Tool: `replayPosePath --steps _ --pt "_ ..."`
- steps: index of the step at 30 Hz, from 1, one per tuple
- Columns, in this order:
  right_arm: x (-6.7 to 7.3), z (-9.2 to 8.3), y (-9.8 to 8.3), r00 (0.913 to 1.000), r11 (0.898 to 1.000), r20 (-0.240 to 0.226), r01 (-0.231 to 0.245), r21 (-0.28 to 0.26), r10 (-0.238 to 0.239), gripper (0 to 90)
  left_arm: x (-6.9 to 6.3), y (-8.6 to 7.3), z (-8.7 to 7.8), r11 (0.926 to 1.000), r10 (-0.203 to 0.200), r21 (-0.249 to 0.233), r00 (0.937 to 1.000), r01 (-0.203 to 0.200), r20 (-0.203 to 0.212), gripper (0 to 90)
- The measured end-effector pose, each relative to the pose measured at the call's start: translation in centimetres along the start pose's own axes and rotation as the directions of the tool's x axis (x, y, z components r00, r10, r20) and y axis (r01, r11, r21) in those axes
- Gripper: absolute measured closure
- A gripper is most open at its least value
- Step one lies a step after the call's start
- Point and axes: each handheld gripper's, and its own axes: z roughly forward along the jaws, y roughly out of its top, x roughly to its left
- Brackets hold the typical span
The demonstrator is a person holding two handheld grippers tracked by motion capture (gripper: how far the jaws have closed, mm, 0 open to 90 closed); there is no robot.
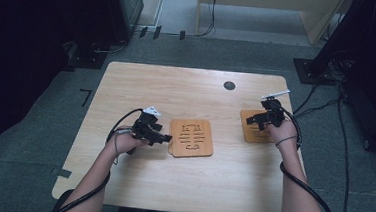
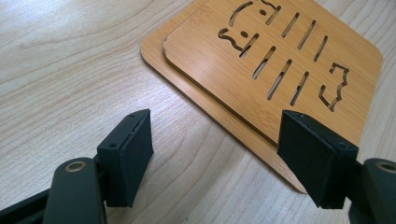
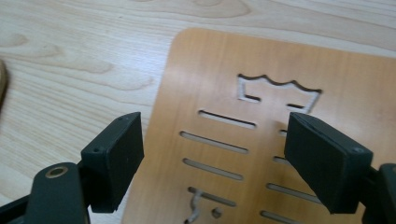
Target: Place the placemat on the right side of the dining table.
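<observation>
Bamboo trivets (image 1: 191,138) carry cut-out slots and shapes, no readable writing.

open tabletop, two flat obstacles

the wooden table (image 1: 195,186) lay bare along its near edge and across the far left, giving wide passage there. a stack of two slotted bamboo boards (image 1: 192,138) sat mid-table, just beside the left gripper (image 1: 159,138), whose jaws stood apart with one over the stack's corner. a single bamboo board (image 1: 252,134) lay near the right edge under the right gripper (image 1: 255,119), its jaws parted above it. between stack and single board ran a bare lane of tabletop. a small dark round cap (image 1: 229,85) sat flush near the far edge. cables (image 1: 300,186) trailed from both grippers along the forearms.
</observation>
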Motion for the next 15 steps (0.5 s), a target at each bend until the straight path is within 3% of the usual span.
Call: replayPosePath --steps 8,15 --pt "1.5 0.4 0.1 0.9982 0.998 -0.013 0.059 0.015 -0.058 20.0 0.0 0.0 -0.1 1.0 -0.001 -0.004 1.0 0.001 -0.004 25.6" --pt "2.8 0.8 0.2 0.997 0.997 -0.009 0.077 0.02 -0.077 20.0 0.0 0.0 -0.2 1.0 0.0 -0.004 1.0 0.0 -0.004 25.6"
